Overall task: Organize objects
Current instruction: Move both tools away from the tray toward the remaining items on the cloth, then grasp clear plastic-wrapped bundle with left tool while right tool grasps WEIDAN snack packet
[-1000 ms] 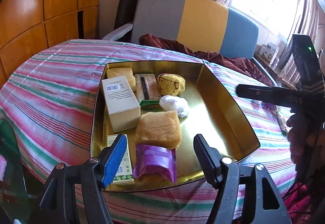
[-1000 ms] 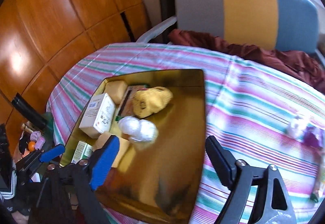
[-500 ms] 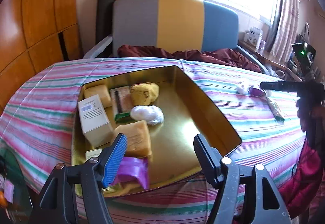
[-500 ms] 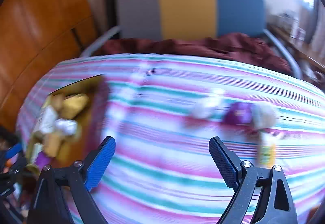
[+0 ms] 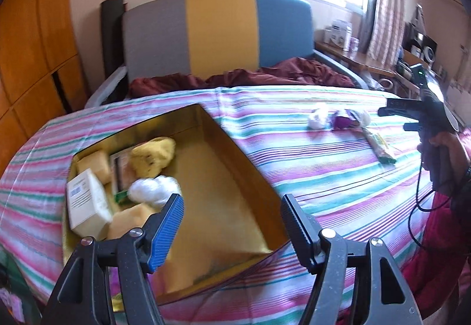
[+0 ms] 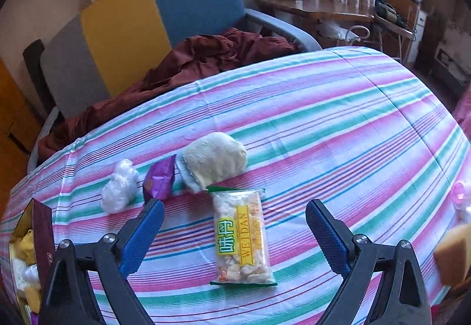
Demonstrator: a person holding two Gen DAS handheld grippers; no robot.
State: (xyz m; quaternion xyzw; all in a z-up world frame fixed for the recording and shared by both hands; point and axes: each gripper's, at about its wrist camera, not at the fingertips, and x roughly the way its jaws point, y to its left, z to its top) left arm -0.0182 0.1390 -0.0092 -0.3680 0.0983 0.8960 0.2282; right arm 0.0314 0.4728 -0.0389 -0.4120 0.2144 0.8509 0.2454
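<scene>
A gold tin tray (image 5: 235,148) on the striped cloth holds a white box (image 5: 85,201), a yellow sponge (image 5: 153,157), a white wad (image 5: 153,189) and tan blocks. My left gripper (image 5: 231,224) hovers open over the tray's near right part, nothing between its fingers. My right gripper (image 6: 234,232) hangs above a clear snack packet (image 6: 241,239); its jaws are opening and touch nothing. Beyond the packet lie a cream cloth (image 6: 212,160), a purple wrapper (image 6: 160,180) and a white plastic wad (image 6: 120,186). The left wrist view also shows the right gripper (image 5: 397,115), held by a hand.
A grey, yellow and blue chair (image 5: 217,33) with a maroon cloth (image 6: 200,57) stands behind the table. A tan sponge (image 6: 452,254) and a pink item (image 6: 459,192) sit at the table's right edge. A wooden desk (image 6: 309,8) stands by the window.
My right gripper swung from over the tray to the right, above the loose items, rolling and opening wider. The left gripper drifted right along the tray, still open.
</scene>
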